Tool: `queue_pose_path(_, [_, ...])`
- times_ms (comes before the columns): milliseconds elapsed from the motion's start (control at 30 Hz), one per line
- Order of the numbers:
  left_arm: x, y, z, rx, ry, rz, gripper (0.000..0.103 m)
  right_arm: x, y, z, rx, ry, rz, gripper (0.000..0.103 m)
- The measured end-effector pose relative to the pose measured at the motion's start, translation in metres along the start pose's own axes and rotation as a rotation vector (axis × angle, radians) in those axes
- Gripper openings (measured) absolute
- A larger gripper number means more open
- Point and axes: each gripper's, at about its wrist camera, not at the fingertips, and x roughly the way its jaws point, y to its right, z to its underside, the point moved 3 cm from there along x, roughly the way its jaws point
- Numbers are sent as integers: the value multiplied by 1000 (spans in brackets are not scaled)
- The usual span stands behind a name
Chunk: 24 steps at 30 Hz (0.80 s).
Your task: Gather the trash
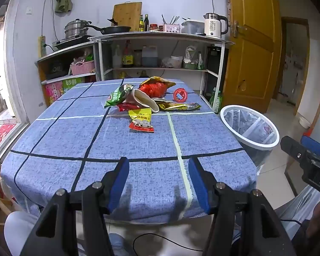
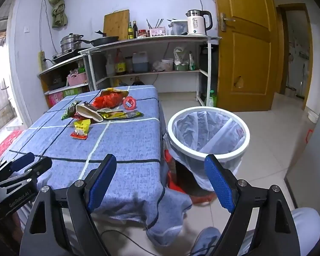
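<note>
A heap of snack wrappers lies at the far middle of the blue-cloth table [image 1: 138, 149]: a yellow and red packet [image 1: 141, 120] nearest, a green bag [image 1: 116, 97], an orange-red bag [image 1: 154, 87], a white-lined bag [image 1: 144, 102], a gold wrapper [image 1: 179, 106] and a red round lid [image 1: 180, 95]. The heap also shows in the right wrist view [image 2: 100, 108]. A white-rimmed bin with a clear liner [image 2: 209, 132] stands on the floor right of the table. My left gripper [image 1: 159, 181] is open and empty over the table's near edge. My right gripper [image 2: 162, 183] is open and empty, near the bin.
A kitchen shelf unit [image 1: 160, 53] with pans, bottles and a kettle [image 1: 213, 25] stands behind the table. A yellow door [image 1: 251, 42] is at the right. A cable [image 2: 125, 239] and the person's legs are below the table's near edge.
</note>
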Motion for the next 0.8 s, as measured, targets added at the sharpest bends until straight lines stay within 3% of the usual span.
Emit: queue_pose_path(800, [2, 3, 2, -6, 8, -2, 60, 3, 3, -3, -9, -4, 10, 85])
